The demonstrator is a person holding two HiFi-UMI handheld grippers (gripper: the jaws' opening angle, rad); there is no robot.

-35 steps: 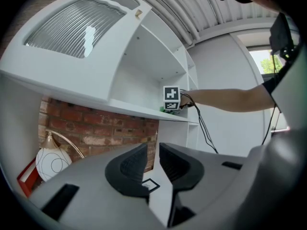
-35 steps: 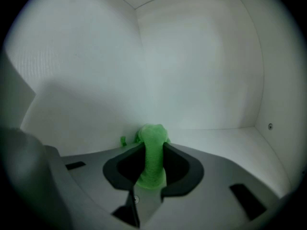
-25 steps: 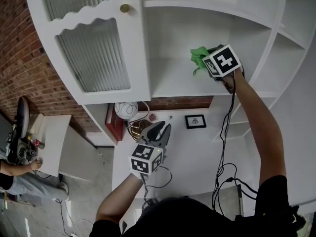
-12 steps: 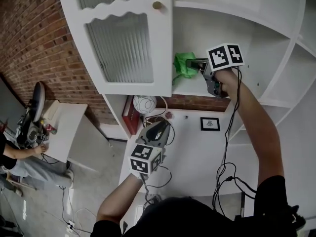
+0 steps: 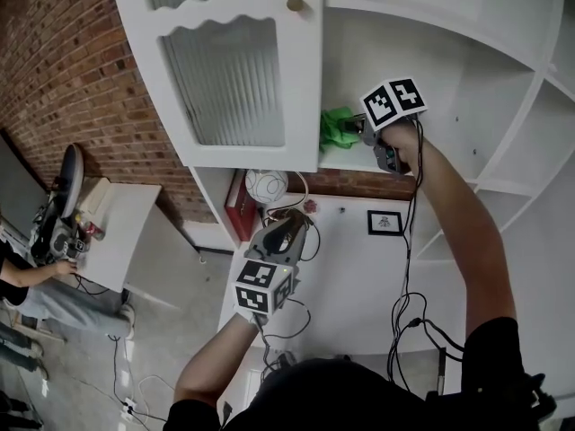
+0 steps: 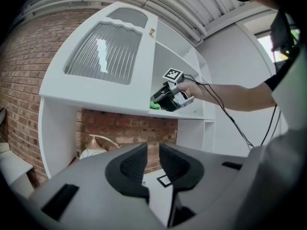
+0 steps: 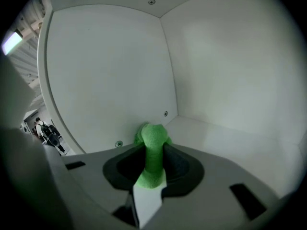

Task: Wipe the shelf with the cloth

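Note:
A green cloth (image 5: 337, 126) is pinched in my right gripper (image 5: 361, 131), which is shut on it and reaches into the white shelf (image 5: 359, 163) at its left end, by the cabinet door's edge. In the right gripper view the cloth (image 7: 152, 145) bulges out between the jaws of the right gripper (image 7: 153, 163), close to the shelf's back left corner and over the shelf board (image 7: 230, 143). My left gripper (image 5: 284, 233) hangs lower, over the white desk, shut on nothing. From the left gripper view, the left gripper (image 6: 153, 164) points up at the right gripper (image 6: 171, 97) and cloth (image 6: 154, 105).
A white cabinet door (image 5: 243, 70) with ribbed glass and a brass knob (image 5: 295, 4) stands left of the shelf. Below lie a round white lamp (image 5: 267, 187), a red box (image 5: 239, 206), a small framed picture (image 5: 384, 223) and cables (image 5: 409, 312). Brick wall (image 5: 81, 79) at left.
My right gripper has carried the cloth leftward along the shelf, up to the door's edge. The head view has shifted. The left gripper has stayed put.

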